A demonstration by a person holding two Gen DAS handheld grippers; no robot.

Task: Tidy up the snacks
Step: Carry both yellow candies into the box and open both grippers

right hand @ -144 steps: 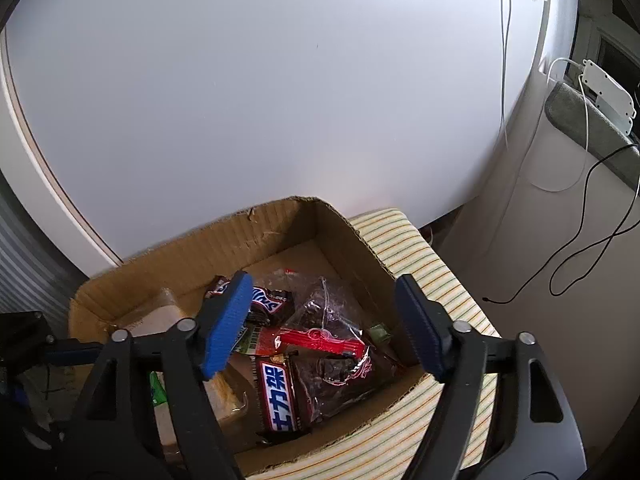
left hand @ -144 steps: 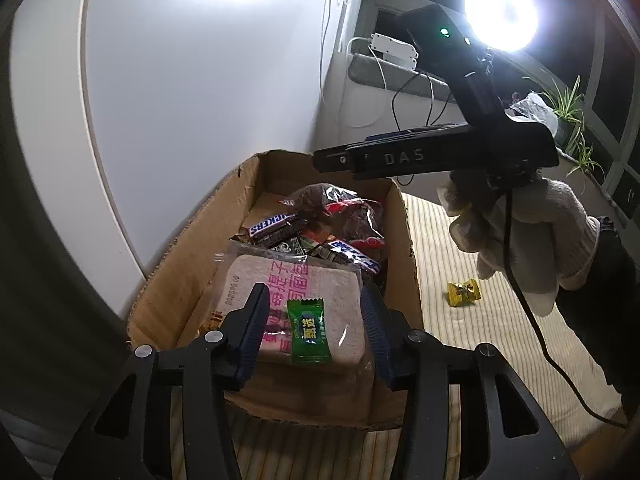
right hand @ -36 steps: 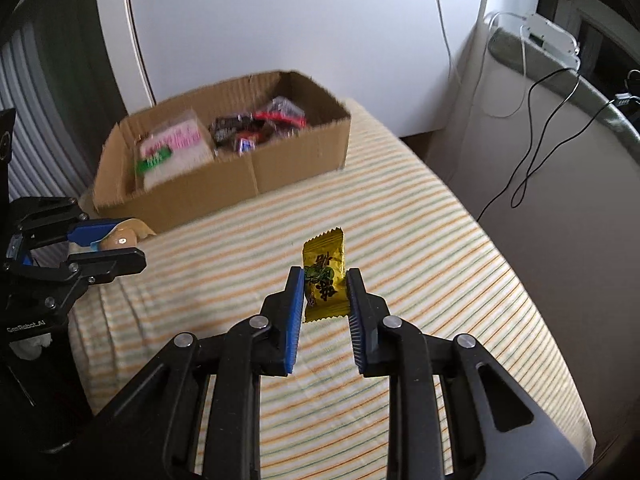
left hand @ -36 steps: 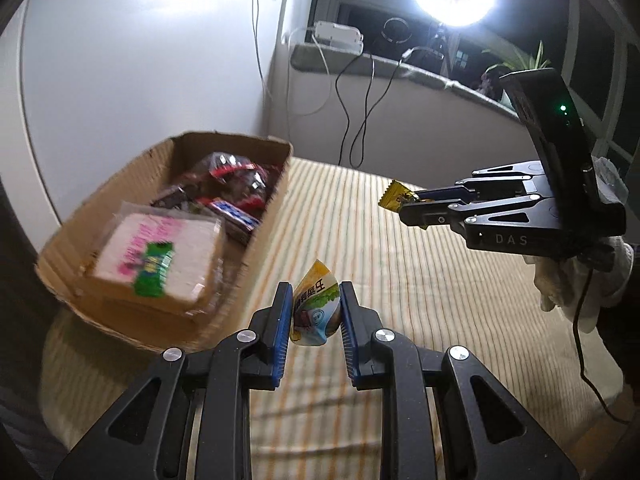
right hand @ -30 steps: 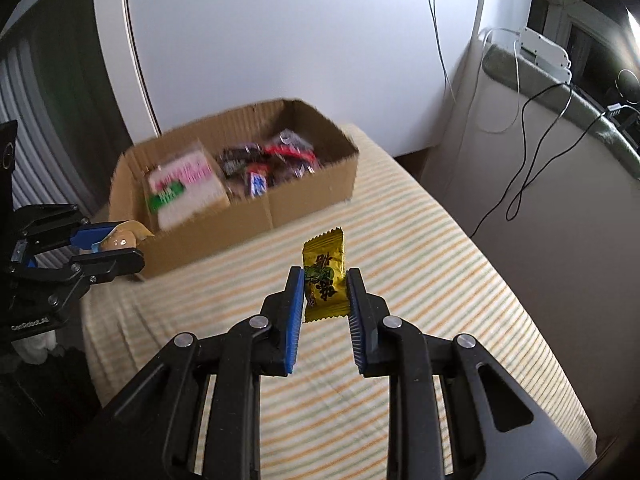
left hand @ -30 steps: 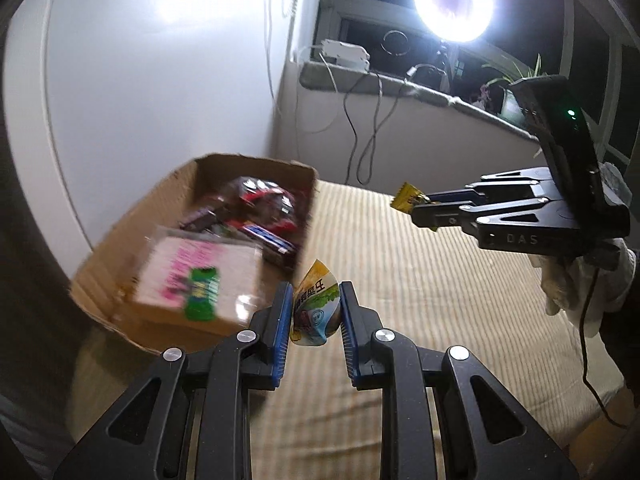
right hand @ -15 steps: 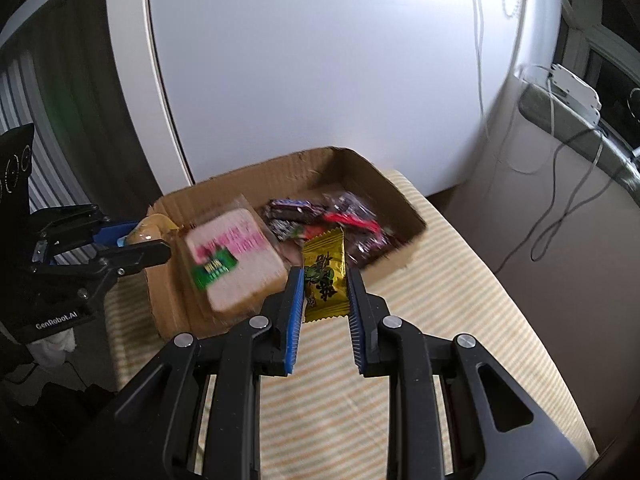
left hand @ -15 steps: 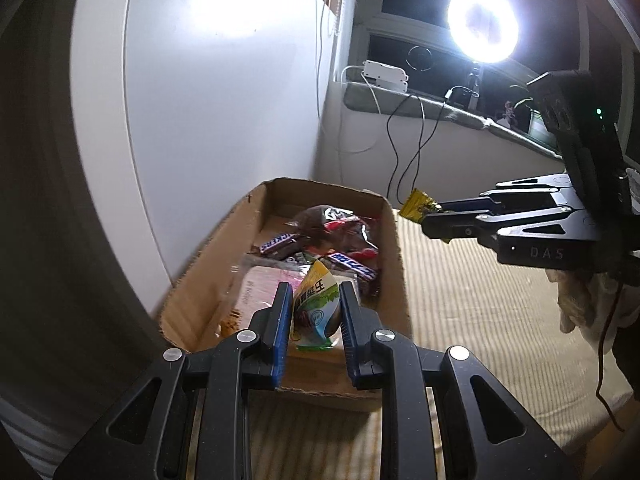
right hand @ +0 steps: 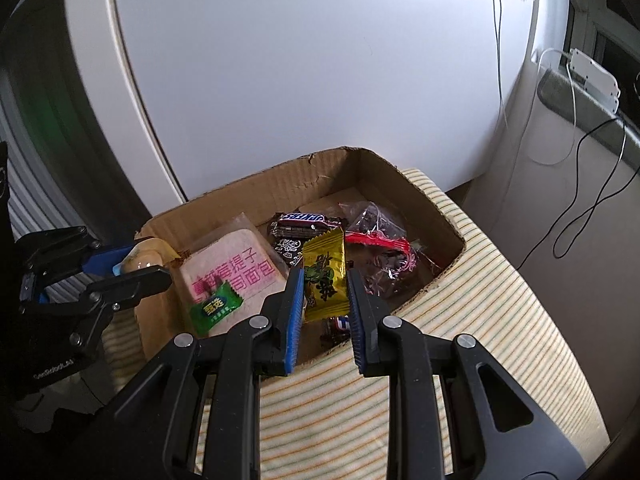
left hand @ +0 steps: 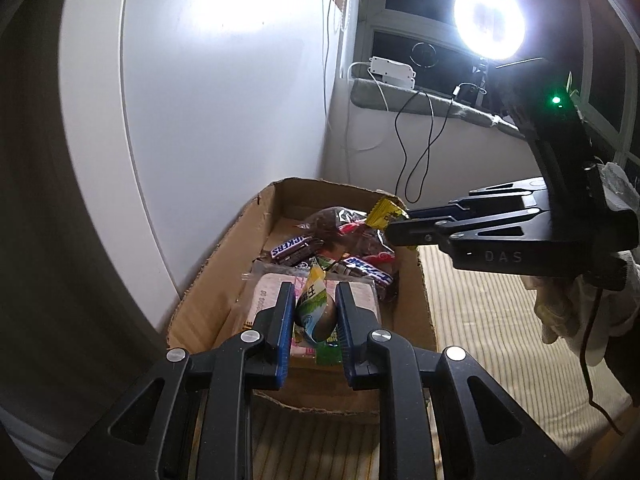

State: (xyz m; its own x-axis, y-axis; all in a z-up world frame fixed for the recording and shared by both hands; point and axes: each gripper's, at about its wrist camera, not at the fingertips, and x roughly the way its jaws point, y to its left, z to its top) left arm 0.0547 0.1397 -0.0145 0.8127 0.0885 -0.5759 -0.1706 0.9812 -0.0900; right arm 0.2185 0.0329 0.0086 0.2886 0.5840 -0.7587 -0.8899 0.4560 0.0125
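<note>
An open cardboard box holds a bread packet with pink lettering, a green candy, Snickers bars and a clear bag of dark snacks. My left gripper hovers over the box's near end, its jaws closing on a small green-and-white snack packet that the pads press on. Over the box's right side my right gripper is shut on a yellow candy packet.
The box sits on a striped tablecloth, close to a white wall panel. A ring light, a sill with a white adapter and hanging cables stand behind. A gloved hand holds the right gripper.
Both grippers, open and bare over the box at first, later carried their packets from above the striped cloth to over the box. The left has barely moved in the last half second.
</note>
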